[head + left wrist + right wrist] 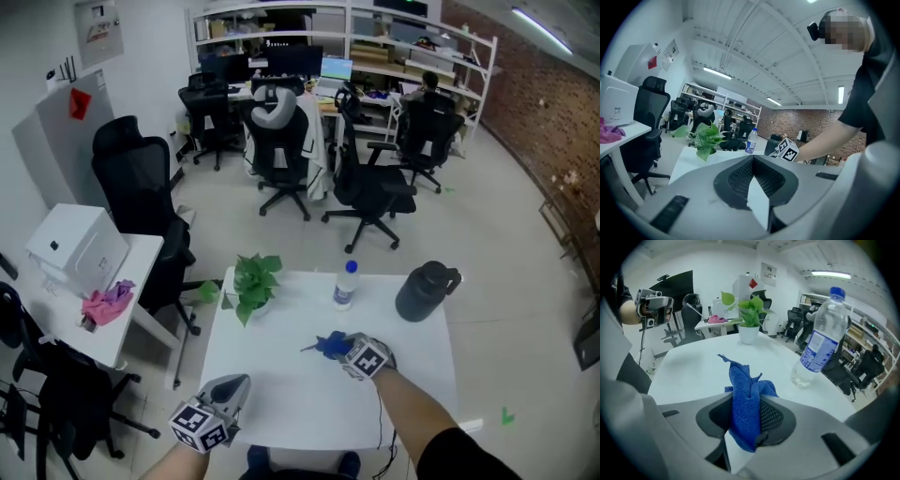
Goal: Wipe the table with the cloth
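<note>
My right tongs (pixel 747 420) were clamped on the blue cloth (pixel 742 392), low over the table (pixel 281 398) just beside the water bottle (pixel 345 284); my left tongs (pixel 753 161) were closed, empty, well apart from that bottle.

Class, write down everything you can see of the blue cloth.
The blue cloth is a coarse-weave rag, bunched into long folds. It is pinched between the jaws of the right gripper, one pointed corner jutting out past them, the other end trailing back between them, over the white table; whether it touches the tabletop cannot be told.
</note>
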The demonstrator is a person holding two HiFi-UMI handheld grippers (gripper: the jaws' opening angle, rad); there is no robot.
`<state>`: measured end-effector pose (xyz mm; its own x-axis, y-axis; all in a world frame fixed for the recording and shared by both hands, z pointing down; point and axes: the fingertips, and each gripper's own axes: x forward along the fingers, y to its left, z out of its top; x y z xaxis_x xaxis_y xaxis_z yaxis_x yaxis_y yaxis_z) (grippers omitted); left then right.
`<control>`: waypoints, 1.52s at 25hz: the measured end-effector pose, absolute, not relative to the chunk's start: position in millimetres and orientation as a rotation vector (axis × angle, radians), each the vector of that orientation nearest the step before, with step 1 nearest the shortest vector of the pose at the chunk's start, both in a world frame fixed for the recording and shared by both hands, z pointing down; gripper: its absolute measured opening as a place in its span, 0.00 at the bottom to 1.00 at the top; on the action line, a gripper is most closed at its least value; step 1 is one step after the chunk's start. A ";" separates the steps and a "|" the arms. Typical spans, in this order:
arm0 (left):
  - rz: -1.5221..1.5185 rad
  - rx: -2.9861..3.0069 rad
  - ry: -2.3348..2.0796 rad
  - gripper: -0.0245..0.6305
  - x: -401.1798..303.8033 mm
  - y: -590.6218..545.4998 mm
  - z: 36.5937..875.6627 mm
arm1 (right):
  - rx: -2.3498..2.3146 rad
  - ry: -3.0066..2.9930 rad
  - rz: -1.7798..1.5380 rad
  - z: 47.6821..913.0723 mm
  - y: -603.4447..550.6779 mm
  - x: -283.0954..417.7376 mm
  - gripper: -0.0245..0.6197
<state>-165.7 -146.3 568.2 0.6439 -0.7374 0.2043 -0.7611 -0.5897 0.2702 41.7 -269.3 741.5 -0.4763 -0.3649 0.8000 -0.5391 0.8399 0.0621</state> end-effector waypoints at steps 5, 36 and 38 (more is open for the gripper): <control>0.089 2.525 -1.198 0.04 -172.5 -144.6 568.9 | 0.634 -2.035 0.274 775.5 -277.8 39.4 0.23; 0.030 2.501 -1.180 0.04 -167.9 -133.6 565.9 | 0.612 -2.070 0.343 764.3 -258.7 48.7 0.22; 0.034 2.496 -1.185 0.04 -170.6 -131.7 566.3 | 0.600 -2.037 0.340 773.9 -256.8 46.7 0.22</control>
<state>-170.6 -131.7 566.3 0.6449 -0.7429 0.1795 -0.7519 -0.5745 0.3234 46.7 -256.8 773.9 -0.4272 -0.2766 0.8608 -0.5414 0.8408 0.0014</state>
